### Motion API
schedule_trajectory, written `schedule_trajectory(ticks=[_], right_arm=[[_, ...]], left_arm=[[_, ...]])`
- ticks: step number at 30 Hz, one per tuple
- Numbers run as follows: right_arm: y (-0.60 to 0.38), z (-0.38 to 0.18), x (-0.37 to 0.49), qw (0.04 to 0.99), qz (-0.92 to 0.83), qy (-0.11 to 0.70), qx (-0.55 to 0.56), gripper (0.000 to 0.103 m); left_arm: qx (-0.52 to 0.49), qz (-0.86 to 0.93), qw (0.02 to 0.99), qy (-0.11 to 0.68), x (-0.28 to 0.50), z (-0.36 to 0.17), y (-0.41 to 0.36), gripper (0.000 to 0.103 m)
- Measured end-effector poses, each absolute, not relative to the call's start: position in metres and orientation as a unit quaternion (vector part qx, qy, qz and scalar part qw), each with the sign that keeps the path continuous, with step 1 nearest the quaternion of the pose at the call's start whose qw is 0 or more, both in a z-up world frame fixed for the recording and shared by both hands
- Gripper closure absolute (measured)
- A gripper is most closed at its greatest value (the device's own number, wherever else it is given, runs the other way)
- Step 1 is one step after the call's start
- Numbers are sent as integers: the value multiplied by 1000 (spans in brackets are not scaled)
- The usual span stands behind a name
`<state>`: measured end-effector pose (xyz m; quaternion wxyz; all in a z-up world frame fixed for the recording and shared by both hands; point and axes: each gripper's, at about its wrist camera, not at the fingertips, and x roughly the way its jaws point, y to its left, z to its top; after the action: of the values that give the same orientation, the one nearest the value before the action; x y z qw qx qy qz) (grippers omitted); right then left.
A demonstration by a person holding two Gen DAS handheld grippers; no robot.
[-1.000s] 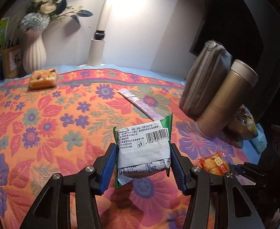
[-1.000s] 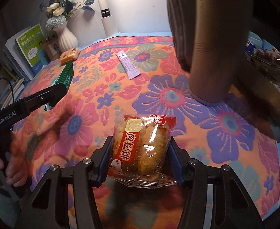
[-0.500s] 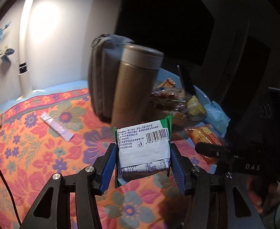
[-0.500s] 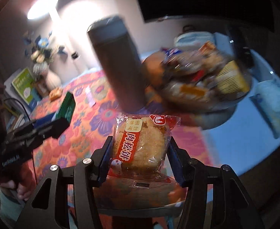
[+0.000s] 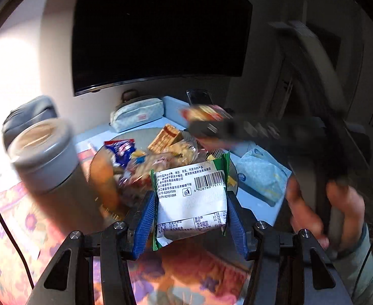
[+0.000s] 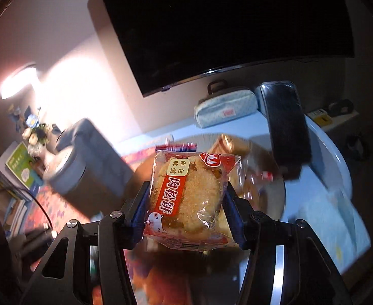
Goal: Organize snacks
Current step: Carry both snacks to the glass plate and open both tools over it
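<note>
Behind everything hung one dark television (image 5: 161,33), filling the top of both frames, over a table with a floral cloth (image 5: 5,241) at lower left and a pale blue surface beyond. I counted one grey-lidded flask (image 5: 42,150) at the left of the left wrist frame, one pale zip pouch (image 5: 138,115) below the screen, and one tissue pack (image 5: 262,178) at the right.

One round tray (image 5: 98,167) sat mid-frame, and in it lay a heap of wrapped snacks (image 5: 158,152); blur kept me from counting them.

My left gripper (image 5: 190,218) pinched one green-edged white packet (image 5: 190,198) between its blue pads, held in front of the tray's near edge. My right gripper (image 6: 186,208) was clamped on one red-labelled pastry packet (image 6: 186,198), centred in its frame with the tray behind it. One dark phone (image 6: 285,124) leaned at upper right there.
</note>
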<state>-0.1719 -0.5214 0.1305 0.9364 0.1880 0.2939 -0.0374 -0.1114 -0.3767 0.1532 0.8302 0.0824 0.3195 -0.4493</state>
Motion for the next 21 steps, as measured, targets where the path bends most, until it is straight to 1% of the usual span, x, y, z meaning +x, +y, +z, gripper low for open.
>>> schedule_trajectory(ticks=[6,12,16,17,18,19,21], right_arm=[[-544,133,-112,931,-26,325,168,50],[-548,130,-75,926,-16,349,145,50],[-556,126,-56,920,-5,363,149,47],[-557,125,-54,919,-4,364,149,43],[-559,124,-54,919,-5,366,149,42],[-560,125,-56,918,-6,366,150,40],[-562,124,-61,919,-6,363,153,40]], left_arm=[[83,-450,830,318,-95,144,-396,50],[85,-436,843,303,-85,148,-408,50],[85,-420,856,289,-74,150,-419,50],[86,-415,860,284,-71,149,-423,41],[86,-412,863,281,-68,149,-425,34],[84,-406,866,279,-67,149,-425,22],[75,-410,867,275,-65,148,-422,21]])
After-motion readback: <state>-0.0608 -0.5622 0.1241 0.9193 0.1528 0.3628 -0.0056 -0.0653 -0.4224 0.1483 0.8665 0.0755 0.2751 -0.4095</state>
